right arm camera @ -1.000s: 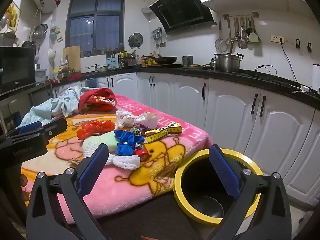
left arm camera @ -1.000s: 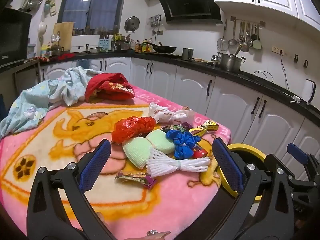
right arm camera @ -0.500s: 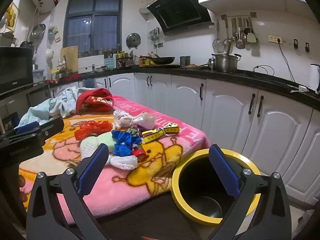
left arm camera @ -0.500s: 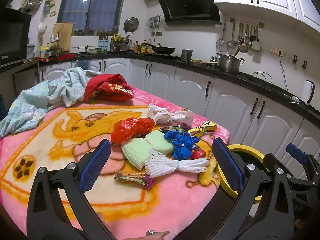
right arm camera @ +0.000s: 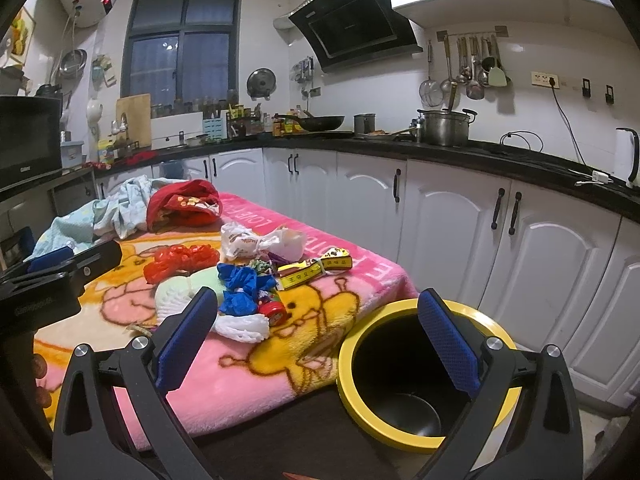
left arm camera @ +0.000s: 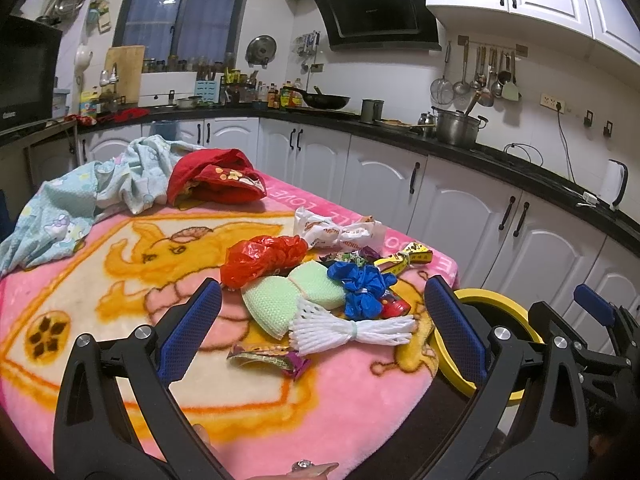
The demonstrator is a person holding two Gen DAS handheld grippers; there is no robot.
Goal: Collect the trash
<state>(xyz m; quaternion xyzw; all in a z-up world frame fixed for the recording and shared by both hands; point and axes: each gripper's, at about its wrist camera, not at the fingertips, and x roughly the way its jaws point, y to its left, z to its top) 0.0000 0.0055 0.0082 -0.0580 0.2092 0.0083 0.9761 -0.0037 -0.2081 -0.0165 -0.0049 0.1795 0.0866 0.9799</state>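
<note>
Where white kitchen cabinets (right arm camera: 448,216) curve round — pink blanket (left arm camera: 340,392), trash pile (left arm camera: 320,292), both hand-held grippers (left arm camera: 320,328) (right arm camera: 316,332) spread, empty.

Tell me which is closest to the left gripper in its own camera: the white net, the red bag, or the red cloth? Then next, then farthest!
From the left gripper:
1. White net, right between the fingers.
2. Red bag, farther back, slightly left.
3. Red cloth, at the table's far end, left.
</note>
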